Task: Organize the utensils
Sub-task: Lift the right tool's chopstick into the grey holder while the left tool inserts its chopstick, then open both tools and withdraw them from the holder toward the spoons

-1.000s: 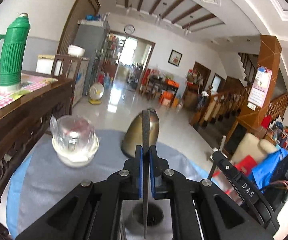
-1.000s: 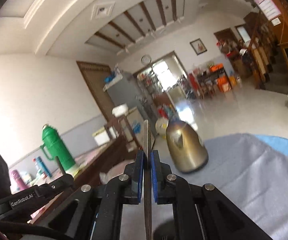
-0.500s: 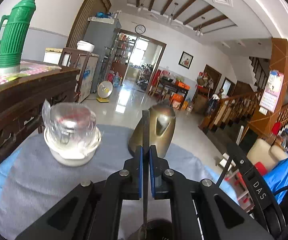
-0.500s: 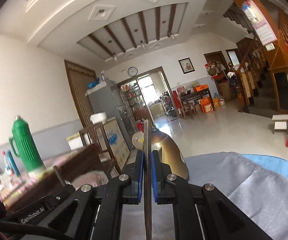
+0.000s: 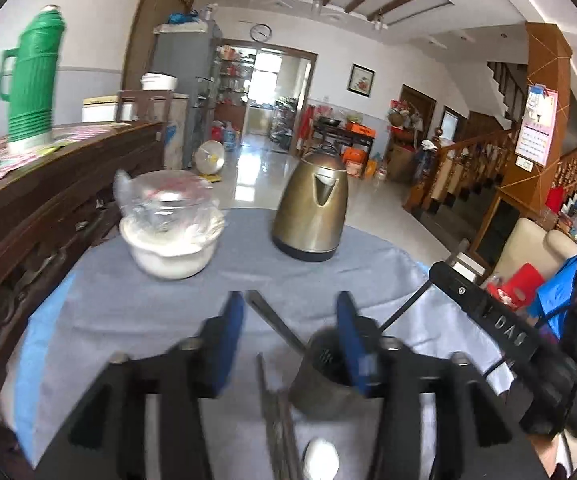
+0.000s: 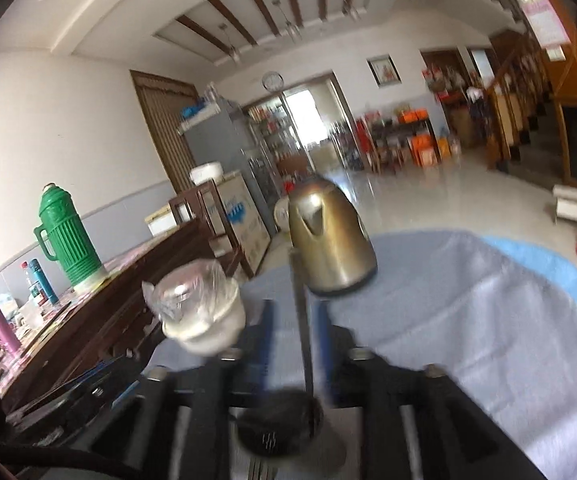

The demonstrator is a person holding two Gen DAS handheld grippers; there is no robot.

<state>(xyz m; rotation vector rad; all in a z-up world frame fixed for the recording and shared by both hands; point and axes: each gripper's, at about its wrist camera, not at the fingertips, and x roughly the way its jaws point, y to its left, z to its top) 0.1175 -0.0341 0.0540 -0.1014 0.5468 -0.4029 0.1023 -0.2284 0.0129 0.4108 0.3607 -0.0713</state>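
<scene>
1. Left gripper (image 5: 290,338) is low over the grey cloth (image 5: 136,304), jaws opening, its blue pads (image 5: 230,336) well apart.
2. Between those pads a dark flat utensil (image 5: 272,322) leans free, its lower end down in the holder (image 5: 322,380); no pad presses on it.
3. The holder is a dark metal cup, standing on the cloth just by the left gripper's right-hand pad.
4. More utensils (image 5: 278,420) lie flat on the cloth beside the holder, near the bottom edge; they are blurred, so I cannot tell what kind.
5. Right gripper (image 6: 294,334) is opening too, and a thin dark utensil (image 6: 302,332) stands between its pads (image 6: 322,336), running down into the holder (image 6: 284,428).
6. Motion blur hides whether that stick touches a pad; gaps show on both sides.
7. Farther back on the cloth: a brass-coloured kettle (image 5: 314,208) to the right, a white bowl (image 5: 172,248) wrapped in clear plastic to the left, apart from each other.
8. A green flask (image 5: 32,80) stands on the wooden sideboard (image 5: 60,184) at the far left.
</scene>
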